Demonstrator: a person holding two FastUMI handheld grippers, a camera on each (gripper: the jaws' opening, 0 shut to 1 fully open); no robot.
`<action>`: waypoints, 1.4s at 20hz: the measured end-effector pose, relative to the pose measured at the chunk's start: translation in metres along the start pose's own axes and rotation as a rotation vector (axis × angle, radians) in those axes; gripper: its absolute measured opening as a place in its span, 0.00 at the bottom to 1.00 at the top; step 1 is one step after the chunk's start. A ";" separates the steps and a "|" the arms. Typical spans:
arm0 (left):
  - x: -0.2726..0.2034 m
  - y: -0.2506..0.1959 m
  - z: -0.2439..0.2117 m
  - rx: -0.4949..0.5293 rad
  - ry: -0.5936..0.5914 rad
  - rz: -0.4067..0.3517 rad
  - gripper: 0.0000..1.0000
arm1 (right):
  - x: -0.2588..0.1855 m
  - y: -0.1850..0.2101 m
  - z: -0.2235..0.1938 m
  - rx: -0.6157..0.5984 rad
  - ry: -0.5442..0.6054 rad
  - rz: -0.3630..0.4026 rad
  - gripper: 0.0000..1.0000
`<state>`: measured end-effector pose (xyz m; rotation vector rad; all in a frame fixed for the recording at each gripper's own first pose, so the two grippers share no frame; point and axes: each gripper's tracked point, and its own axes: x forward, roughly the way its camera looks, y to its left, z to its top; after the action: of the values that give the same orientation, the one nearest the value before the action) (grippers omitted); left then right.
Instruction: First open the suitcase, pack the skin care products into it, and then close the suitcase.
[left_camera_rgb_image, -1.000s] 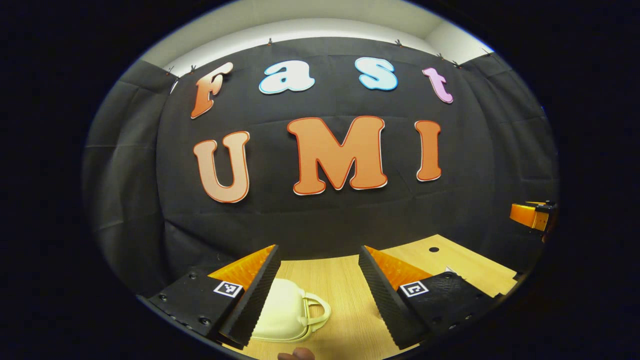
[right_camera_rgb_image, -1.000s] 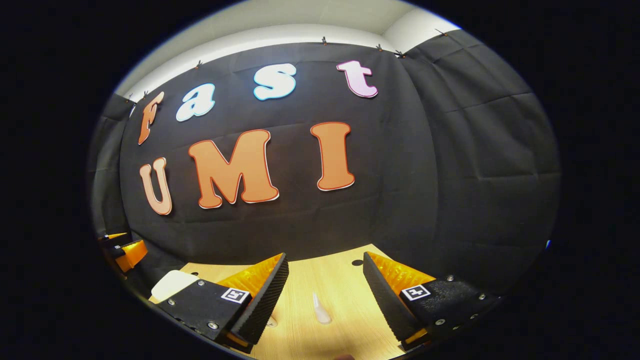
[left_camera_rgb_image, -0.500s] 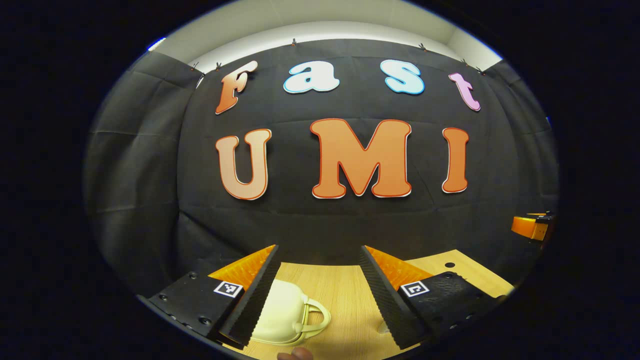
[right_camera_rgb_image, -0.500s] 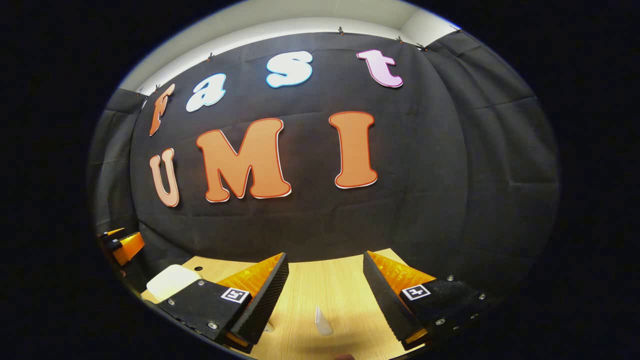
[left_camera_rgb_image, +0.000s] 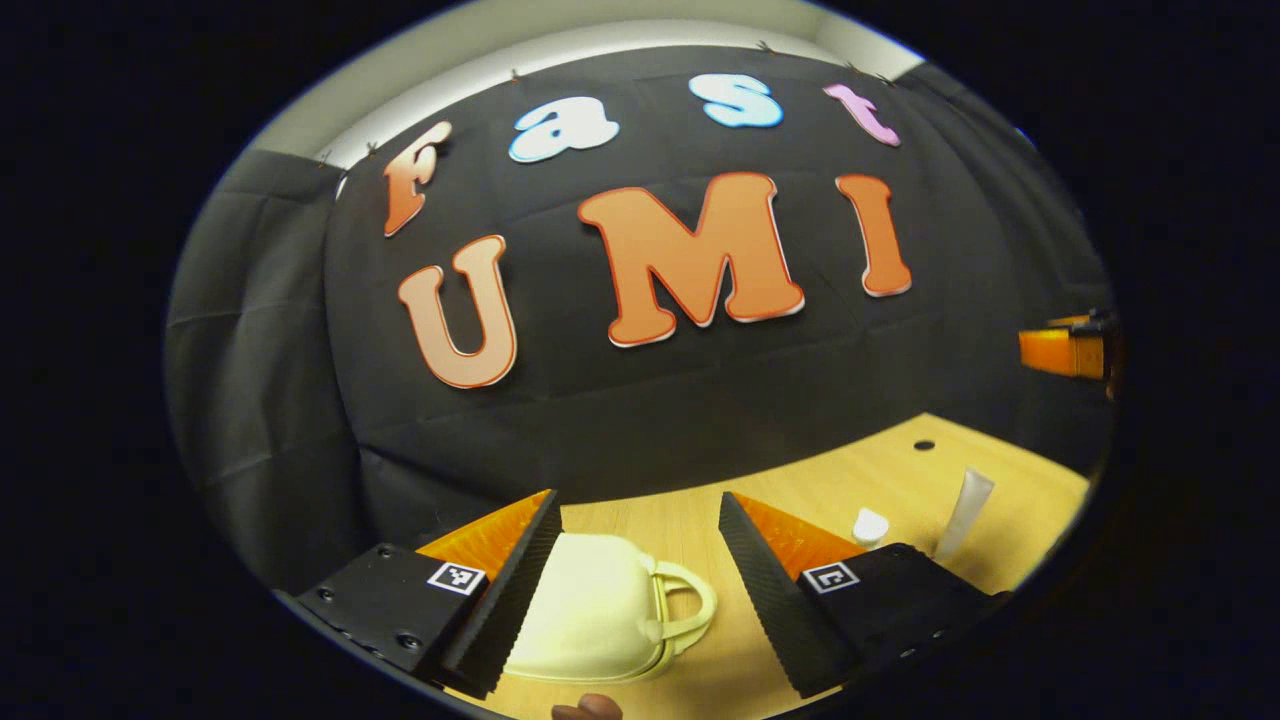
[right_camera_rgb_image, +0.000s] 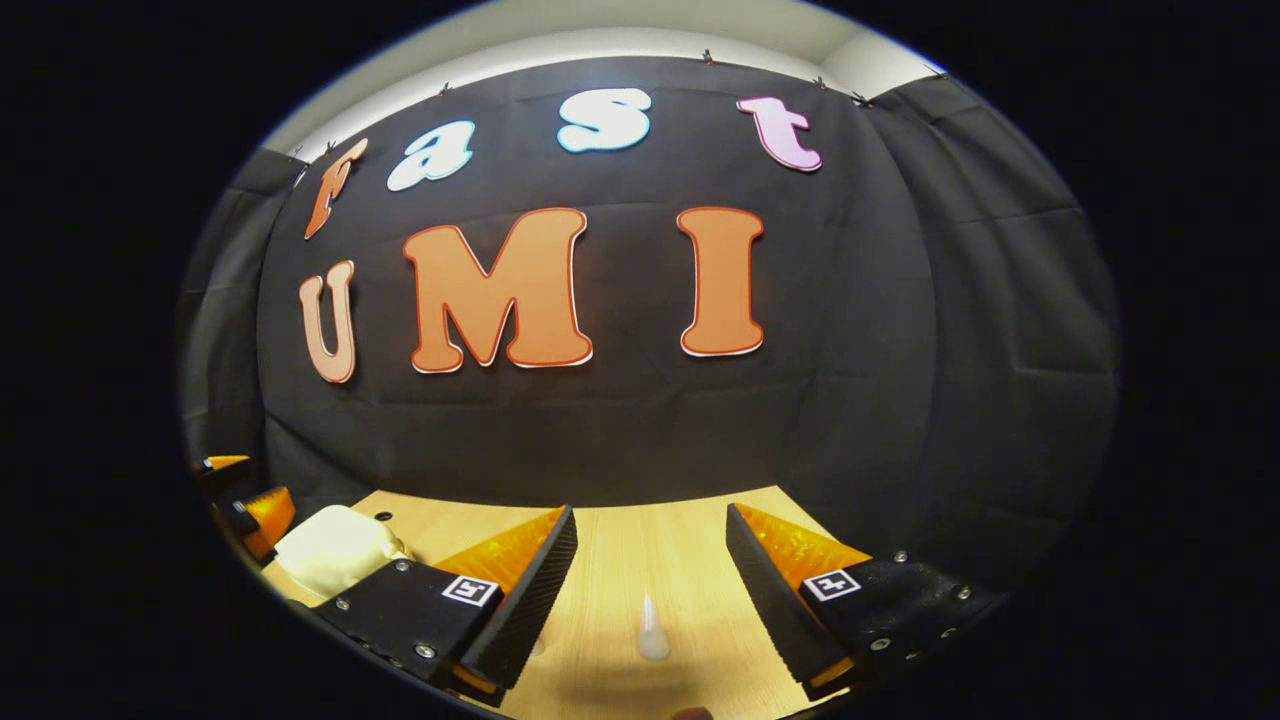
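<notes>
Tilted since half a second ago, the left gripper view now takes in more of the table (left_camera_rgb_image: 820, 480), and the cream suitcase (left_camera_rgb_image: 590, 615) sits larger at 6 o'clock, shut, its handle toward 3 o'clock. Both grippers hang above the table, likely lining up. The left gripper (left_camera_rgb_image: 640, 590) is wide open and empty over the suitcase; the right gripper (right_camera_rgb_image: 650, 600), equally spread, frames a white tube (right_camera_rgb_image: 652, 630). A small cap (left_camera_rgb_image: 870, 525) lies nearby.
</notes>
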<state>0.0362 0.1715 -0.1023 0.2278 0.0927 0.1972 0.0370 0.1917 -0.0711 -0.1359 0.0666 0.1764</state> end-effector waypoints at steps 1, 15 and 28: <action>0.003 -0.003 -0.010 0.073 0.016 -0.001 0.99 | 0.000 -0.001 -0.003 0.003 0.007 -0.003 0.95; 0.047 -0.060 -0.163 0.688 0.286 -0.138 0.98 | -0.011 -0.066 -0.076 0.029 0.168 -0.130 0.95; 0.104 -0.069 -0.199 0.877 0.377 -0.140 0.82 | -0.018 -0.098 -0.092 0.068 0.205 -0.218 0.95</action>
<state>0.1280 0.1698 -0.3191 1.0538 0.5718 0.0461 0.0316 0.0798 -0.1477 -0.0923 0.2607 -0.0582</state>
